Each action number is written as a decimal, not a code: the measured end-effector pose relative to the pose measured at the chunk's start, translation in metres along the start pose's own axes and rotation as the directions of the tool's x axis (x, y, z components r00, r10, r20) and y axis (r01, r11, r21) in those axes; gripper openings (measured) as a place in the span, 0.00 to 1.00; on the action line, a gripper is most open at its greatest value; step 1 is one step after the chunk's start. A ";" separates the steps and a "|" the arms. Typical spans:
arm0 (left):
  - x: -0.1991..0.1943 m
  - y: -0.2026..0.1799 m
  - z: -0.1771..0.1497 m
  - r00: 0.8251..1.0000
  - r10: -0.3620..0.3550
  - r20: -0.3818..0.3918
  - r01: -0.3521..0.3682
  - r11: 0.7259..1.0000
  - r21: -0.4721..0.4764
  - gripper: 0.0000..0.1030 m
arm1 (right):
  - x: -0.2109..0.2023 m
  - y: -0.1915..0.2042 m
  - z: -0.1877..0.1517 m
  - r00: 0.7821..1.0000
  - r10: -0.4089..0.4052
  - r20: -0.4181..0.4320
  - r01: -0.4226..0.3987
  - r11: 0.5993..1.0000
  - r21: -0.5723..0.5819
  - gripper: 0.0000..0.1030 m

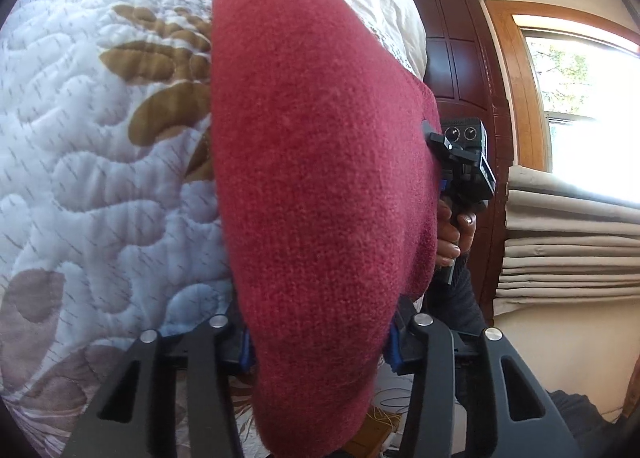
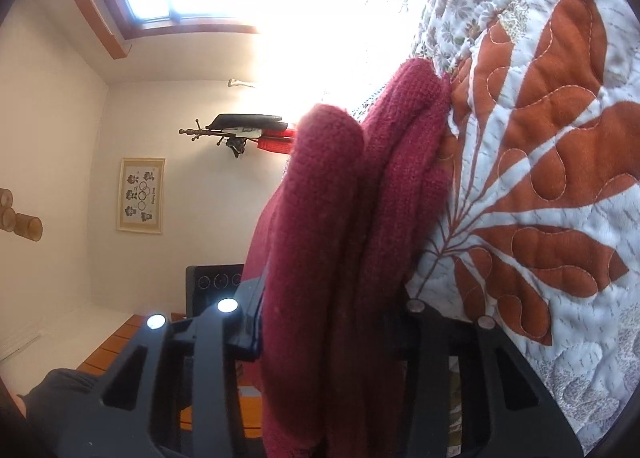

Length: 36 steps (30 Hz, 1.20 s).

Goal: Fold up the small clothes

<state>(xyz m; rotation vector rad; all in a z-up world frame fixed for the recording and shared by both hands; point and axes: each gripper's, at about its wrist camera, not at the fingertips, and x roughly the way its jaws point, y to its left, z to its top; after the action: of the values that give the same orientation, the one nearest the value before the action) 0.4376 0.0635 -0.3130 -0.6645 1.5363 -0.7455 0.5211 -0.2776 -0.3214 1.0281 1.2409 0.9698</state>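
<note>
No container shows in either view. The red knit (image 1: 312,186) hangs in the air over the quilt (image 1: 92,162), stretched between the two tools. The left gripper (image 1: 318,350) is clamped on one end of the knit, cloth bulging between its fingers. The right gripper (image 2: 332,334) grips the other end, where the knit bunches into thick lengthwise folds; its far tip touches the quilt. In the left view a hand (image 1: 454,234) holds the right gripper at the knit's right edge, with a window (image 1: 588,106) on the far right.
</note>
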 end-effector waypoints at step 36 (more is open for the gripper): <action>-0.208 0.142 -0.218 0.893 0.050 0.447 -0.005 0.995 -0.101 0.68 | 0.148 0.170 -0.137 0.915 -0.381 0.130 0.395 0.911 -0.114 0.65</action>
<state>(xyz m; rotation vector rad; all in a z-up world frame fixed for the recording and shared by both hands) 0.2416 0.3311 -0.2834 -0.8218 1.1552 -0.4535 0.3941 -0.0801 -0.2018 0.6775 1.2135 0.6712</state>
